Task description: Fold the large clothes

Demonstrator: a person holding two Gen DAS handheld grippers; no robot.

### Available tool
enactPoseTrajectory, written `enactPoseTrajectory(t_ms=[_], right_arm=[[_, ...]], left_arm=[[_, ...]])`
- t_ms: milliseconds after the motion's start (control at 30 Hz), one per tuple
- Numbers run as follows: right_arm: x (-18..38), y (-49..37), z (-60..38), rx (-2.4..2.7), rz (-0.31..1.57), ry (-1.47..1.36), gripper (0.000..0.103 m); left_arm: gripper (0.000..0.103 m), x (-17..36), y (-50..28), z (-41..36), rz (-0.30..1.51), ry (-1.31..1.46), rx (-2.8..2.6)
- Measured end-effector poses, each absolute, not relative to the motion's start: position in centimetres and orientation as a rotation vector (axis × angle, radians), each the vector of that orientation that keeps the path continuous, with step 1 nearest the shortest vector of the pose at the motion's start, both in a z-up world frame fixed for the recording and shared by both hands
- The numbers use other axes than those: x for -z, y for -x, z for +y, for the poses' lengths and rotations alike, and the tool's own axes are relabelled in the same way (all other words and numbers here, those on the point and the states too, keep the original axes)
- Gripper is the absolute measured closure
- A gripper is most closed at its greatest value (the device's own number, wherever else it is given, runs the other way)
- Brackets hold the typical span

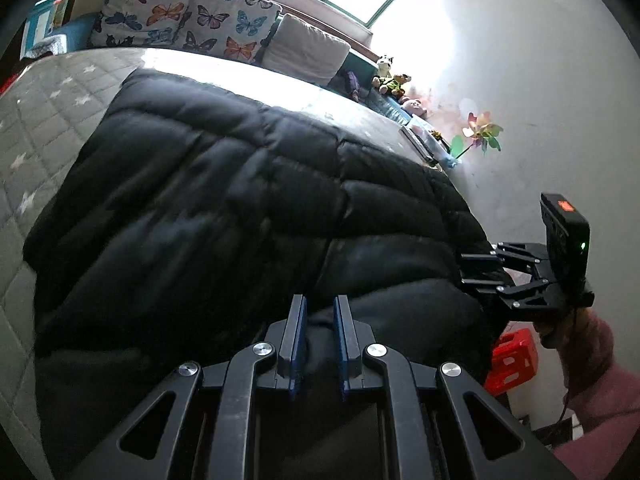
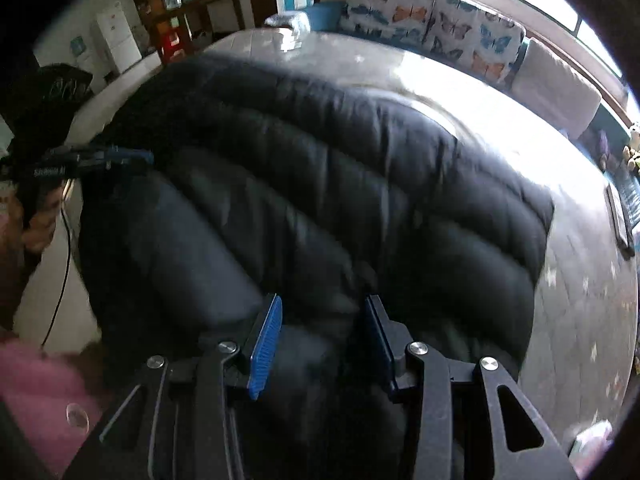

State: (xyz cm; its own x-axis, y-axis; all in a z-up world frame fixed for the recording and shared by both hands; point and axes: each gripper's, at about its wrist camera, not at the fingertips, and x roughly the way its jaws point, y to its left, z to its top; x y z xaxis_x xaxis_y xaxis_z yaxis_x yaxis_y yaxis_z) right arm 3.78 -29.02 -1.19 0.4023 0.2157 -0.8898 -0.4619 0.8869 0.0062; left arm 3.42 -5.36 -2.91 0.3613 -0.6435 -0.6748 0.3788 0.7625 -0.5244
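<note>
One black puffer coat (image 1: 224, 208) lies spread over the quilted mattress (image 1: 44, 120), filling the centre of both wrist views; its near edge is bunched at the bottom of each frame.

Left gripper (image 1: 320, 340), bottom centre of the left view: jaws drawn close together, a fold of the coat's dark fabric pinched between the blue pads (image 1: 298, 344). Reads as a grip on the near hem.

Right gripper (image 2: 322, 344), bottom centre of the right view: jaws part-way apart, with padded coat fabric bulging in the gap. Cannot tell whether the pads press on it. The picture is blurred.

Step in hand, as a judgement: both tools taking hold along the coat's near edge, ahead of a first fold. The next move calls for a firm bite from the right gripper, then both hands lifting together and carrying the edge over toward the far side, upper part of the frame, keeping it level.

Count: one coat, two grippers, two butterfly cushions (image 1: 180, 16), one plain cushion (image 1: 308, 48), one pinwheel (image 1: 480, 132), one red crate (image 1: 514, 360).
</note>
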Motion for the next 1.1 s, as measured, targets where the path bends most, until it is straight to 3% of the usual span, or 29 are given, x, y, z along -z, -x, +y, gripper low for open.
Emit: enactPoseTrajectory(t_ms=[200, 500, 633, 800, 1100], right_arm=[[3.6, -2.9, -29.1, -0.422, 1.012, 0.207, 0.055], [3.2, -2.9, -29.0, -0.419, 0.998, 0.200, 0.055], [3.4, -1.8, -29.3, -0.418, 0.974, 0.189, 0.055], [3.2, -0.9, -29.9, -0.430, 0.963, 0.169, 0.055], [-3.1, -2.8, -31.9, -0.394, 0.885, 0.131, 0.056]], left_arm=[[0.098, 4.5, -3.8, -3.5, 1.016, 0.431, 0.652], [0.097, -3.3, -4.0, -4.4, 0.816, 0.243, 0.529], [0.097, -0.5, -7.4, -3.6, 0.888, 0.188, 0.381], [0.099, 2.5, -8.7, -1.6, 0.900, 0.330, 0.432], [0.099, 2.9, -8.6, -3.1, 0.874, 0.248, 0.408]])
